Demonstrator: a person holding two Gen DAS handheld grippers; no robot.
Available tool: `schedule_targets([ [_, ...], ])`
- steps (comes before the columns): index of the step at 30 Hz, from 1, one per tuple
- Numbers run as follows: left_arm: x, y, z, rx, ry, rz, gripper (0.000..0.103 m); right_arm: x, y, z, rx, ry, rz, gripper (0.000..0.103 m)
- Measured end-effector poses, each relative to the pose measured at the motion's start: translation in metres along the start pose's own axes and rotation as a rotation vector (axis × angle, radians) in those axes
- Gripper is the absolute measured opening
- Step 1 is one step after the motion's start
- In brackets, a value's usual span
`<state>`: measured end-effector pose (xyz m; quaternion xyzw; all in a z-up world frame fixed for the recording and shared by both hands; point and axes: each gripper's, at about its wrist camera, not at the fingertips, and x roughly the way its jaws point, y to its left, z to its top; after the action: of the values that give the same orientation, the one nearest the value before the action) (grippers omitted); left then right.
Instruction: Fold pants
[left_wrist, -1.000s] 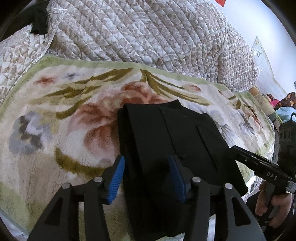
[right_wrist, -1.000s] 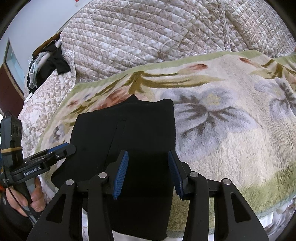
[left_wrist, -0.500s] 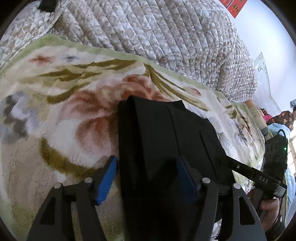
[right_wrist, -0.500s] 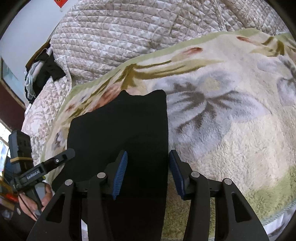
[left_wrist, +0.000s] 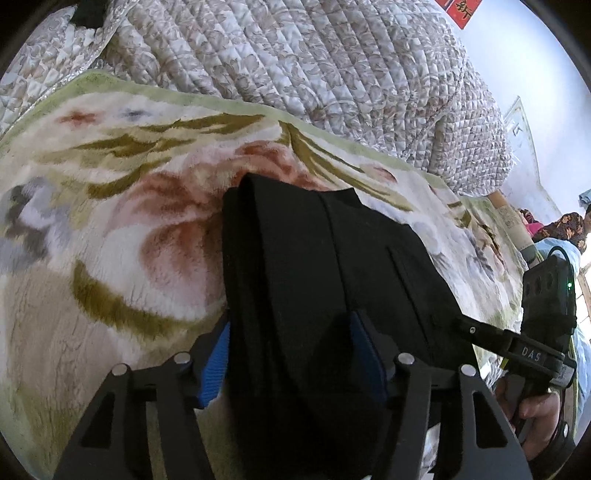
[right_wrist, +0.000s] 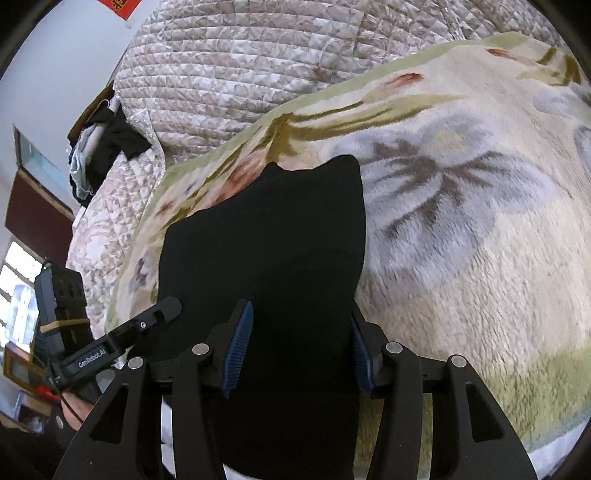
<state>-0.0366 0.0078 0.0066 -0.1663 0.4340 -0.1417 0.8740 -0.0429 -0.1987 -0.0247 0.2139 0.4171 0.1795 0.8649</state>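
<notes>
Left wrist view first: the folded black pants (left_wrist: 325, 280) lay on the floral fleece blanket (left_wrist: 110, 229), a thick layered stack with a fold ridge along its left edge and a slit pocket line on top. The left gripper (left_wrist: 291, 354) straddled the near left end of that stack; its blue pads (left_wrist: 214, 365) sat either side of the cloth, and its jaws had just been closing in after a wider spread. Whether the pads actually squeezed the fabric, hard to call, since the cloth hid the right-hand pad. The right gripper (left_wrist: 476, 328) poked in from the right edge, a hand (left_wrist: 532, 410) wrapped round its handle. Beyond the blanket's green border rose a quilted bedspread (left_wrist: 314, 62), diamond-stitched with a pale leaf print, and a pale wall with a red paper (left_wrist: 460, 11) on it.

Over to the right wrist view: the same pants (right_wrist: 273, 251) ran from the lens up the plush blanket (right_wrist: 461, 229), matte and dark against the grey flower print. The right gripper (right_wrist: 299, 350) had its ribbed blue pads set apart with the cloth lying between them, jaws eased slightly wider just then, and no clear pinch. The left gripper (right_wrist: 162, 310) reached the pants' left edge. A heap of dark clothes (right_wrist: 107, 147) sat up on the quilt (right_wrist: 240, 62), and a bright window (right_wrist: 18, 291) showed at far left.
</notes>
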Motion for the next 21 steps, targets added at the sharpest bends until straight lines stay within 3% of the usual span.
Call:
schedule_targets([
  [4,0.001,-0.004,0.004,0.005,-0.005,0.006,0.051,0.004,0.001,0.002,0.001,-0.007,-0.007,0.047],
  [7,-0.003,-0.012,0.004,0.037,-0.014,0.016,0.041,0.001,0.004,0.002,-0.005,-0.019,-0.022,0.031],
  [11,-0.007,-0.019,0.007,0.052,-0.02,0.023,0.033,-0.004,0.006,0.001,-0.013,-0.032,-0.017,0.026],
  [21,-0.02,-0.031,0.01,0.084,-0.042,0.027,0.026,-0.02,0.021,0.002,-0.05,-0.076,0.016,0.018],
])
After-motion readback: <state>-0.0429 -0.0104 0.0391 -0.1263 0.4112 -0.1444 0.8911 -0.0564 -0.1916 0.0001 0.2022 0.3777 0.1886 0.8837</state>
